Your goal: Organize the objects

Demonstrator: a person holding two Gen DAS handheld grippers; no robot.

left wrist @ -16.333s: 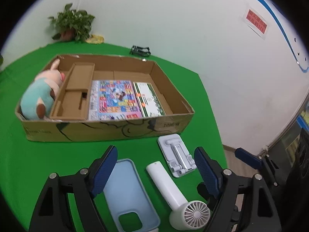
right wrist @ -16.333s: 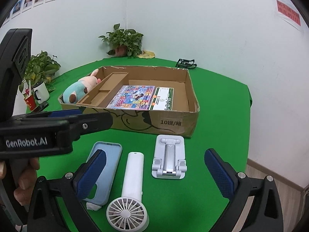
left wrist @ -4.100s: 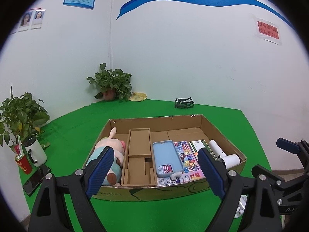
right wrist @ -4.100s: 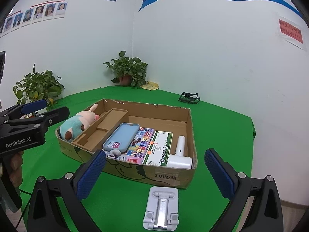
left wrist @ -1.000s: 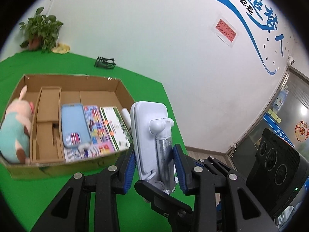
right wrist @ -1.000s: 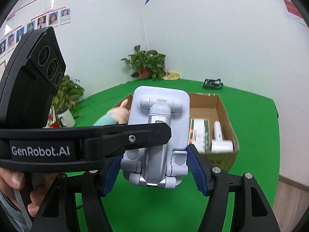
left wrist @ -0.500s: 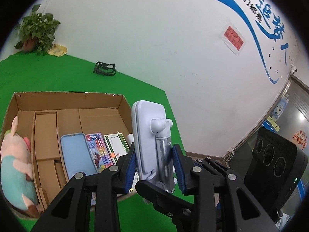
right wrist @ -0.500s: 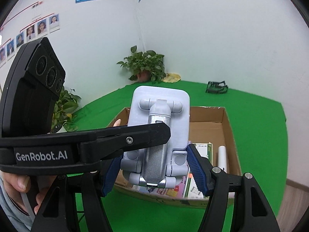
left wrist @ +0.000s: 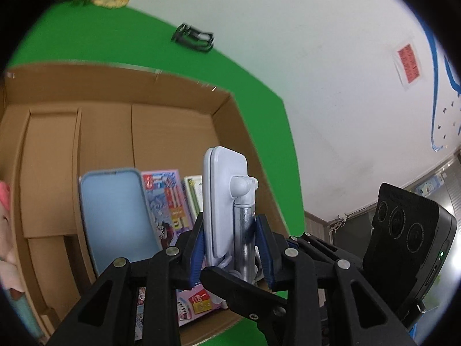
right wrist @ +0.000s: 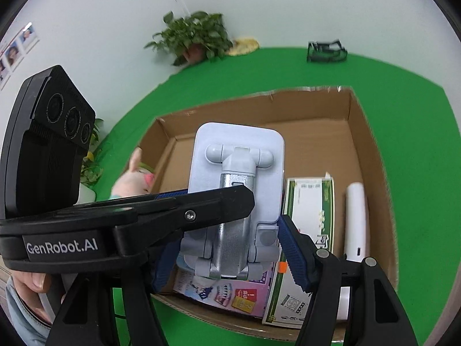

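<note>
A white folding phone stand (left wrist: 224, 201) hangs upright over the open cardboard box (left wrist: 173, 95), held by both grippers. My left gripper (left wrist: 230, 236) is shut on it across its thin sides. In the right wrist view, the stand (right wrist: 239, 155) shows its hinged metal arm, and my right gripper (right wrist: 227, 255) is shut across its wide lower end. A finger of the left gripper (right wrist: 216, 204) crosses in front of the stand. Below it in the box lie a blue phone case (left wrist: 115, 216), a colourful booklet (left wrist: 170, 201), a green-and-white carton (right wrist: 311, 201) and a white hand fan (right wrist: 355, 222).
A pink and teal plush toy (right wrist: 132, 178) lies at the box's left end beside cardboard dividers (left wrist: 52, 173). On the green table beyond stand a potted plant (right wrist: 196, 34) and a black wire holder (right wrist: 325, 50). A person's hand (right wrist: 31, 282) grips the left tool.
Both grippers have carried the stand forward and downward until it hangs above the box interior. The box fills much more of both views. The grip on the stand looks unchanged.
</note>
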